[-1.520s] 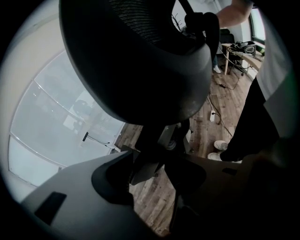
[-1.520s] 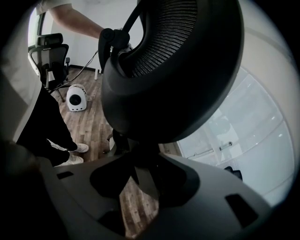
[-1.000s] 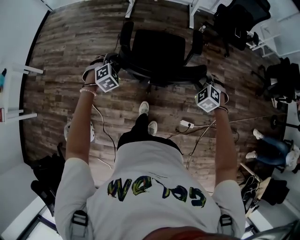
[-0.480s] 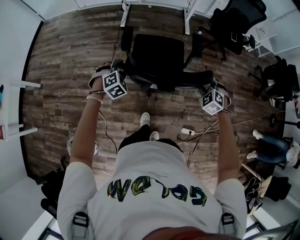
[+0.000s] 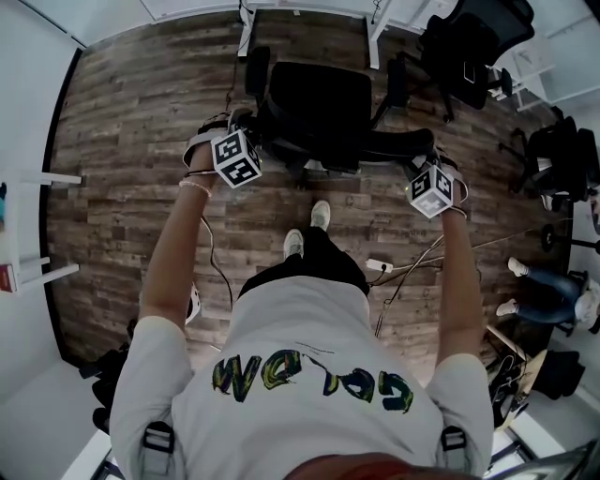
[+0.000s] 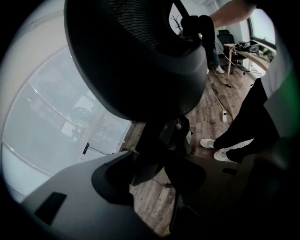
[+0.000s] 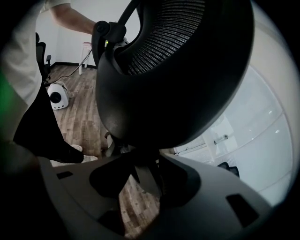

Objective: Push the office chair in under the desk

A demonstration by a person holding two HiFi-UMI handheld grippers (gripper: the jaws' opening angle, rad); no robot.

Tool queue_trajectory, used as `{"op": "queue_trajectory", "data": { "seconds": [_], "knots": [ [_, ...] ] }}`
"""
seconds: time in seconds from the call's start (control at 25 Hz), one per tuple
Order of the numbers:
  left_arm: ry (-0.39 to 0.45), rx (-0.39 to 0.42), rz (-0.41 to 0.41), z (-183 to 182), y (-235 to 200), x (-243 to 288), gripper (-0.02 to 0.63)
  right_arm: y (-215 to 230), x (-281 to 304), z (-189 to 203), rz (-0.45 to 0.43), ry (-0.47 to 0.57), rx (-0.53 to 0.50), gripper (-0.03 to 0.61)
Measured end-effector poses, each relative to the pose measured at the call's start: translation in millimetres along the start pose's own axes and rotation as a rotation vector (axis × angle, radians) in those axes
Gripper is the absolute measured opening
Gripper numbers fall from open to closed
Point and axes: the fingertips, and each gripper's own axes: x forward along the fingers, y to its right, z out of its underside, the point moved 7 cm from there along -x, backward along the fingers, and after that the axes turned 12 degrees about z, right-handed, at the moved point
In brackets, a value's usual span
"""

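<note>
Underfoot throughout, wood floor (image 5: 131,112). Directly ahead of the office chair (image 5: 319,98), white desk (image 5: 247,26), seen as two white legs and a strip of top. Seat front close to those legs; seat short of the desk top and not under it. Black, upright on its base, armrests out to either side, mesh backrest (image 6: 140,56) turned toward the person (image 5: 309,366). Well to the right of the office chair, two further black chairs (image 5: 478,37). Directly behind the backrest, the person with both arms stretched forward and white shoes (image 5: 321,214) just behind the chair base.

At the backrest's left end, left gripper (image 6: 164,192) with jaws set wide apart. Backrest rim directly in front of the jaws, chair column and floor visible through the gap; pads not closed on the rim. At the backrest's right end, right gripper (image 7: 140,192) in the same condition: jaws wide, rim close in front, nothing clamped. Contact with the rim not confirmable in either gripper view.

Behind the chair and to its right, white power strip (image 5: 377,265) on the floor.
</note>
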Motion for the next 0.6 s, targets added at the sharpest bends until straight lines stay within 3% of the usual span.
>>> {"op": "queue_trajectory", "data": {
  "seconds": [0.6],
  "knots": [
    [-0.029,-0.037,-0.013,-28,-72,44,0.213,64,72,12,0.011,0.057,-0.019,0.19]
  ]
}}
